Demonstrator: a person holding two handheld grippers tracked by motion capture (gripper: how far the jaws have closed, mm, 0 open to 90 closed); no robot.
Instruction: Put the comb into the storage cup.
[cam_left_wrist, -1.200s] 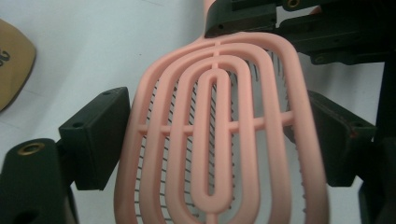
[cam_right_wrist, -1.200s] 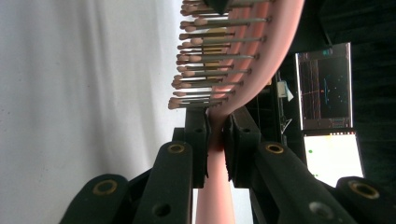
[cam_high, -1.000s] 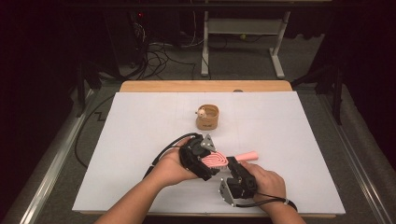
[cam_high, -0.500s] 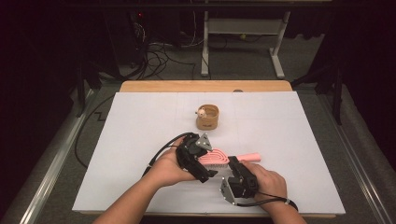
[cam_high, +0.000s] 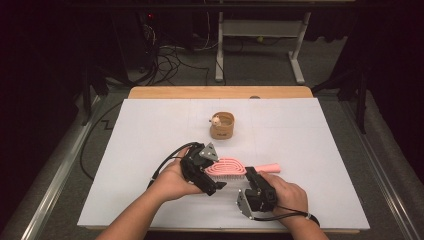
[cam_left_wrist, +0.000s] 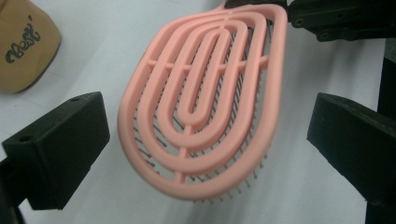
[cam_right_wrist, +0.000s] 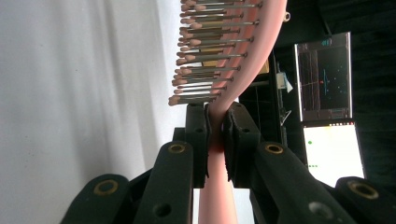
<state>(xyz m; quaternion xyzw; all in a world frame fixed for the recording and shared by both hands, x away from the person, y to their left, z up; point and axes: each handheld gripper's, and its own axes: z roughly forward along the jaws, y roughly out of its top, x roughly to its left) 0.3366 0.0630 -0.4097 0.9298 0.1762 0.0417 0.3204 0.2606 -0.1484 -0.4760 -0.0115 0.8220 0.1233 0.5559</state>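
A pink vented hairbrush hangs just above the white table, bristles down. My right gripper is shut on its neck, where the head meets the handle; the right gripper view has both pads pressed on the pink neck, with the bristles beyond. My left gripper is at the brush's rounded end. Its jaws have just been opening. In the left gripper view they stand wide, the brush head between them and touching neither.
A small tan cup with a little figure on its rim stands behind the brush, mid-table; its side is in the left gripper view. The white sheet covers a wooden table. Two lit screens glow off the table.
The left gripper has let go of the brush head and eased slightly left. The right gripper and the brush have stayed put.
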